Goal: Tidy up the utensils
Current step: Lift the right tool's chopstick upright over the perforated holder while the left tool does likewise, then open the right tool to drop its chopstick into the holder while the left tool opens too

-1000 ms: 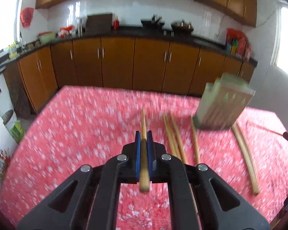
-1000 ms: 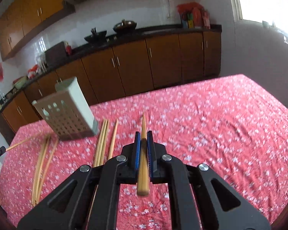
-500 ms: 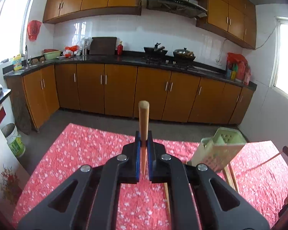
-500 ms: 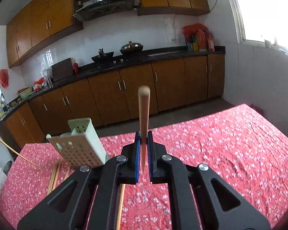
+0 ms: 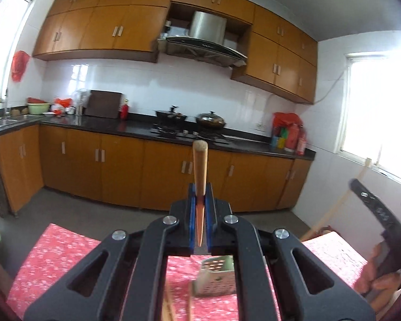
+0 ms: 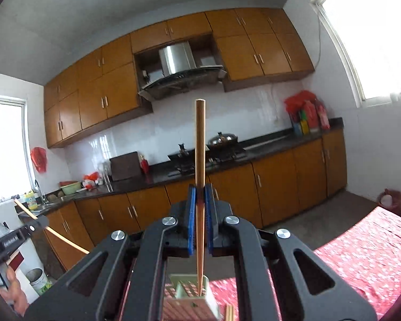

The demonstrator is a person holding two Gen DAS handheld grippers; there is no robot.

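We see the left gripper (image 5: pixel 199 208) with its blue fingers (image 5: pixel 191 214) clenched on a wooden chopstick (image 5: pixel 199 171), thick end up and pointed tip hanging down between the pads; below it the perforated utensil holder (image 5: pixel 216 276) stands on the table (image 5: pixel 53 262) under a red floral cloth, and blurred chopsticks lie on the cloth beside the holder; at the right edge of this view the other gripper appears with its own stick. The right gripper (image 6: pixel 199 208) likewise grasps a second chopstick (image 6: pixel 200 160), held upright; its lower tip reaches into the open top of the pale green holder (image 6: pixel 192 291), directly beneath the fingers (image 6: pixel 191 214); one more chopstick end (image 6: pixel 228 313) shows just beside the holder on the table (image 6: pixel 361 256).
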